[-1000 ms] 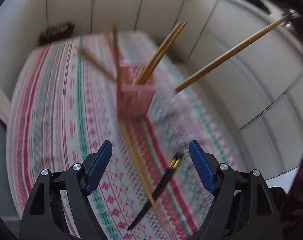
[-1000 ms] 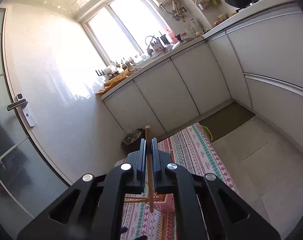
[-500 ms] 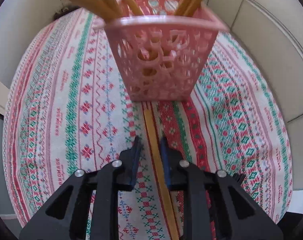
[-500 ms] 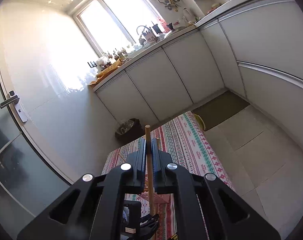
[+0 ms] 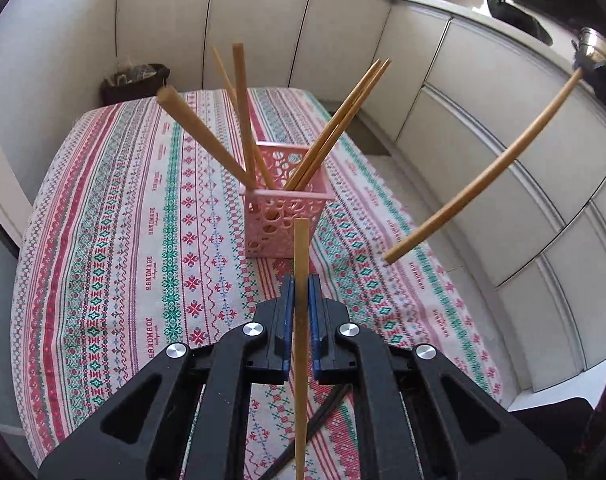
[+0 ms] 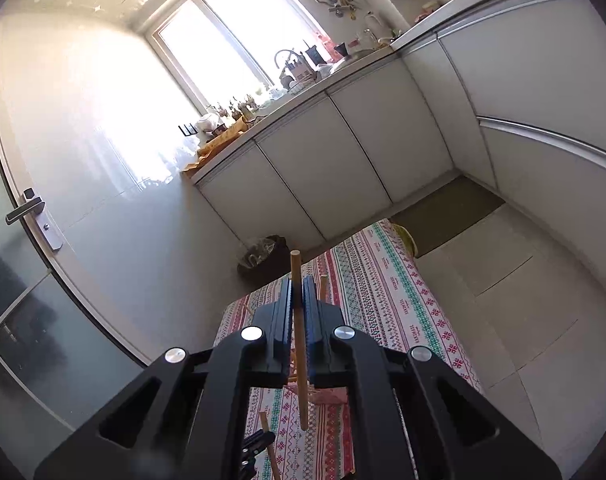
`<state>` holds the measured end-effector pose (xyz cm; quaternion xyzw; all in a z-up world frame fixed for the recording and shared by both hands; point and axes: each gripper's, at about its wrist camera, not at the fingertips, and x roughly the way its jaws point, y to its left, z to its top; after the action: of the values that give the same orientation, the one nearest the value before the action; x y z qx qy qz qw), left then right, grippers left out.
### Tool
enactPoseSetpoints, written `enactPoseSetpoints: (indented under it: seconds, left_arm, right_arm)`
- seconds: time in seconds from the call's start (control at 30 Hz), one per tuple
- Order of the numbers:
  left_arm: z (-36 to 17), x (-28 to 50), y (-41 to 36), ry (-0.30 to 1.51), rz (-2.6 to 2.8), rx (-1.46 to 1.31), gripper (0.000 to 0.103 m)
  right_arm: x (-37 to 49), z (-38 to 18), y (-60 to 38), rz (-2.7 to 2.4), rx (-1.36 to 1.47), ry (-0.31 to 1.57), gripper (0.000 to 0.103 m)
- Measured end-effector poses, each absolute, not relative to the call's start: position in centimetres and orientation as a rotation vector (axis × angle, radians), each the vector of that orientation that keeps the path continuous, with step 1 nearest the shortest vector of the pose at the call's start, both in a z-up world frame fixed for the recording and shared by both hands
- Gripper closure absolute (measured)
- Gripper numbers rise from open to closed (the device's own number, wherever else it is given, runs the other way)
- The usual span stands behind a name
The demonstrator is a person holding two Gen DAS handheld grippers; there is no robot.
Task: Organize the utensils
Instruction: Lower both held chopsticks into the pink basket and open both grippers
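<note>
The left gripper (image 5: 301, 292) tilts downward toward the pink basket (image 5: 286, 216) on the tablecloth (image 5: 103, 240), clenched on a wooden chopstick (image 5: 301, 264). The right gripper (image 6: 297, 292) – angled more shallowly, above the basket – pinches another chopstick (image 6: 299, 344).

— What do the tools look like?
— The left gripper (image 5: 302, 296) and the right gripper (image 6: 298, 300): black angular frames with triangular cutouts, round silver screws, blue ribbed pads (image 5: 288, 312).
</note>
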<state>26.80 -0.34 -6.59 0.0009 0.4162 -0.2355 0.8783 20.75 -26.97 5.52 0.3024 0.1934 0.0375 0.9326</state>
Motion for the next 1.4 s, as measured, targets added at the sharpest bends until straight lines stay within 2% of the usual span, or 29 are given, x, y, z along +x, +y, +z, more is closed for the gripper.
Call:
enactPoseSetpoints:
  seconds: [0.33,0.63,0.83,1.03,1.1,1.17,1.4]
  left_arm:
    - [2.0,23.7,0.5,0.63,-0.551,-0.067,0.097]
    - [10.6,27.2,-1.3,0.381,-0.497,-0.04,0.097]
    - [10.9,30.3,-2.7,0.291,-0.41,-0.072,0.097]
    - [6.8,33.6,-3.6,0.313,-0.355,-0.105,0.096]
    - [5.2,34.0,-3.4,0.351,-0.335,-0.121,0.091]
    - [4.8,33.4,-2.5,0.344,-0.324,-0.141,0.073]
    - [8.5,29.2,2.4,0.235,-0.316,-0.22,0.053]
  right_arm:
    - [20.3,6.7,-26.2,0.111,0.625,0.379,0.097]
    - [20.6,9.6,-26.7,0.102,0.623,0.297,0.097]
    - [22.8,10.5,-26.5,0.089,0.573,0.247,0.097]
    - [25.6,8.7,-25.2,0.095,0.516,0.226,0.097]
    - [26.8,7.7,-24.6,0.1,0.491,0.238,0.097]
    - [27.7,7.0,-24.0,0.101,0.463,0.243,0.097]
    - [29.0,6.1,-22.0,0.095,0.394,0.236,0.097]
